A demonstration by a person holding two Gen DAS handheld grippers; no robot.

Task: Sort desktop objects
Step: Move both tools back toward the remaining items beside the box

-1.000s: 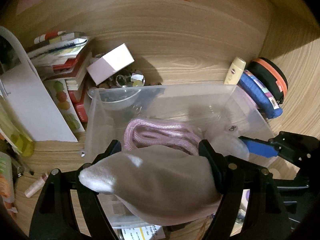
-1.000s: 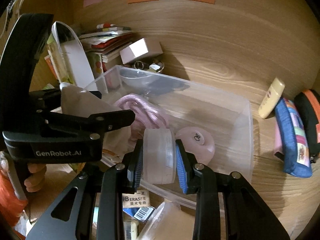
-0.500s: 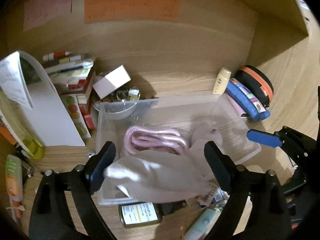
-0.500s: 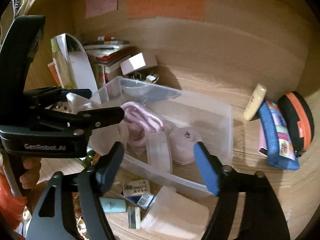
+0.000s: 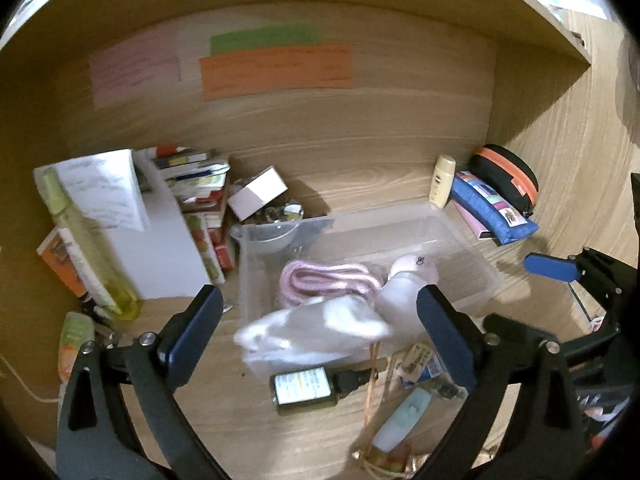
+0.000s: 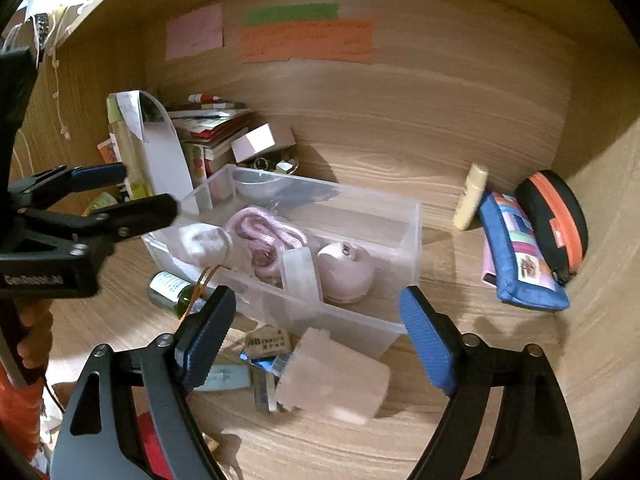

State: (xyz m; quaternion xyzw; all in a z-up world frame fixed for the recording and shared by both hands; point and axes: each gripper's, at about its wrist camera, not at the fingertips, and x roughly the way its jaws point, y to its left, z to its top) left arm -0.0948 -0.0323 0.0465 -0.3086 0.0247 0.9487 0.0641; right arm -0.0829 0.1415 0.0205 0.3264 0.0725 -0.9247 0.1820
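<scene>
A clear plastic bin (image 5: 460, 236) (image 6: 412, 220) sits mid-desk. It holds a pink coiled rope (image 5: 324, 280) (image 6: 264, 224), a pink round case (image 6: 346, 270), a translucent tape roll (image 6: 300, 272) and a white cloth (image 5: 316, 328) (image 6: 202, 242) draped at its near left corner. My left gripper (image 5: 320, 328) is open and empty, pulled back above the cloth; it also shows in the right wrist view (image 6: 132, 188). My right gripper (image 6: 316, 332) is open and empty, in front of the bin.
In front of the bin lie a dark bottle (image 5: 306, 388), an eraser (image 6: 268, 342), a pale tube (image 5: 400, 420) and a pink pad (image 6: 332, 380). Books (image 6: 212, 128), a white box (image 6: 262, 142) and a white holder (image 6: 164, 160) stand left. Pencil cases (image 6: 520, 252) lie right.
Both grippers opened and drew back. The left let go of the white cloth, the right let go of the tape roll; both now rest in the bin.
</scene>
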